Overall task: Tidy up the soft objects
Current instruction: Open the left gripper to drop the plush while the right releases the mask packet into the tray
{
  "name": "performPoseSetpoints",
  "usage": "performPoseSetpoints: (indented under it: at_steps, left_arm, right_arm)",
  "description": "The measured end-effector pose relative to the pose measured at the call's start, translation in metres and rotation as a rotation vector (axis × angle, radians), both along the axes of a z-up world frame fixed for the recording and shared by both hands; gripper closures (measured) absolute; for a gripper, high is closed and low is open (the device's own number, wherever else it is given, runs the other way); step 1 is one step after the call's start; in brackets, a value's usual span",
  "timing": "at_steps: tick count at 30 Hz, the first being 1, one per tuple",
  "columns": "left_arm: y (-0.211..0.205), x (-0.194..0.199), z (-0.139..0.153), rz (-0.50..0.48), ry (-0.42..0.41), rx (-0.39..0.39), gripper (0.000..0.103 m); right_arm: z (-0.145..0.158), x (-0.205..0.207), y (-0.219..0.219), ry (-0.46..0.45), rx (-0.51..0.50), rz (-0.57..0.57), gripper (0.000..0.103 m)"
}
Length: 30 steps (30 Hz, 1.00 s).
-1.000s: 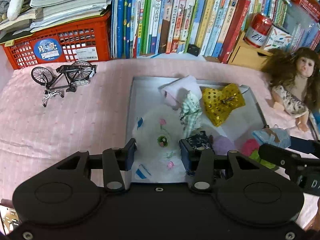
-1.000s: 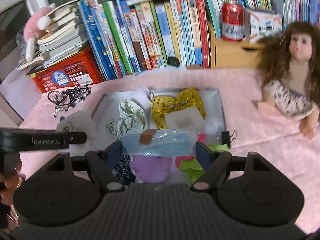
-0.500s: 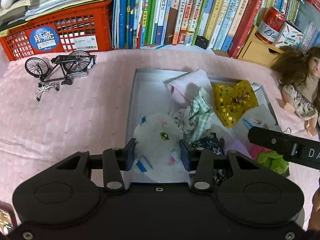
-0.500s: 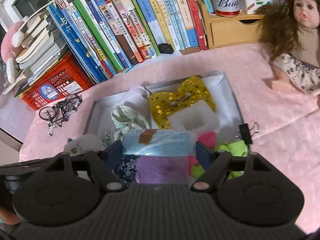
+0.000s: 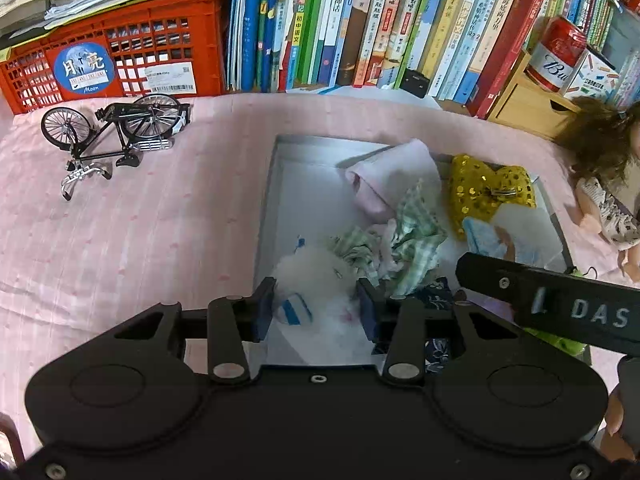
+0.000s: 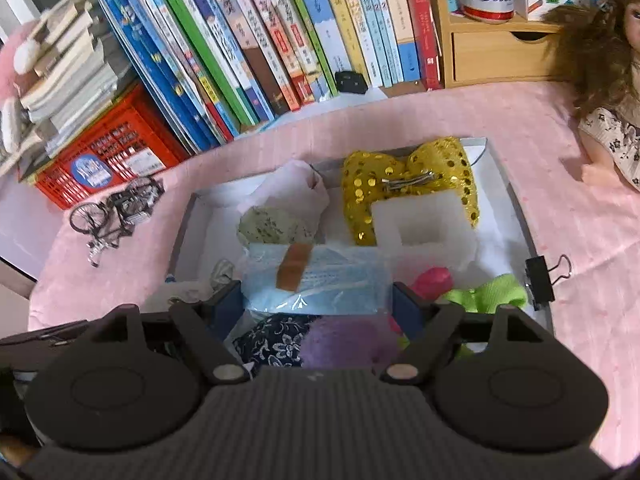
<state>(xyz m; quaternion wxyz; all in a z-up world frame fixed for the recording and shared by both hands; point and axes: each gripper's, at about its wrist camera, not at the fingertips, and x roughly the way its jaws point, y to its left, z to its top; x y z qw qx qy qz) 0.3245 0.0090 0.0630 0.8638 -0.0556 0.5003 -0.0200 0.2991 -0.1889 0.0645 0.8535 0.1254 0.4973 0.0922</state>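
A grey tray (image 5: 269, 200) on the pink cloth holds soft things: a pink cloth (image 5: 392, 176), a green checked cloth (image 5: 412, 240), a gold sequin bow (image 6: 408, 184), a white foam block (image 6: 420, 228), a navy floral cloth (image 6: 276, 340) and a purple pompom (image 6: 344, 340). My left gripper (image 5: 316, 296) is shut on a white fluffy plush (image 5: 312, 276) low over the tray's near left corner. My right gripper (image 6: 318, 296) is shut on a bagged blue face mask (image 6: 332, 280), held above the tray's front middle.
A model bicycle (image 5: 116, 136) lies left of the tray, in front of a red crate (image 5: 112, 64). Books (image 5: 360, 24) line the back. A doll (image 6: 612, 132) sits at the right. A black binder clip (image 6: 540, 280) is at the tray's right rim.
My left gripper sank toward the tray with the plush. My right gripper carried the mask packet further over the tray, and its black body now reaches further into the left wrist view.
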Motion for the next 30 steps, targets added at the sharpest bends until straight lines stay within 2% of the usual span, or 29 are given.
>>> performPoseSetpoints:
  at_steps: [11,22,26,30]
  left_arm:
    - [0.005,0.005,-0.004,-0.001,0.0,-0.014,0.063]
    - [0.007,0.007,-0.008,0.004,0.002,-0.022,0.062]
    - [0.01,0.009,-0.008,0.016,0.017,-0.035,0.062]
    - [0.014,0.007,-0.003,0.027,0.019,-0.051,0.059]
  right_arm:
    - [-0.02,0.008,0.004,0.041,-0.027,-0.005,0.023]
    - [-0.026,0.013,0.008,0.057,-0.044,-0.006,0.022]
    - [-0.028,0.015,0.009,0.066,-0.055,-0.009,0.02]
    - [-0.026,0.015,0.007,0.068,-0.044,-0.021,0.014]
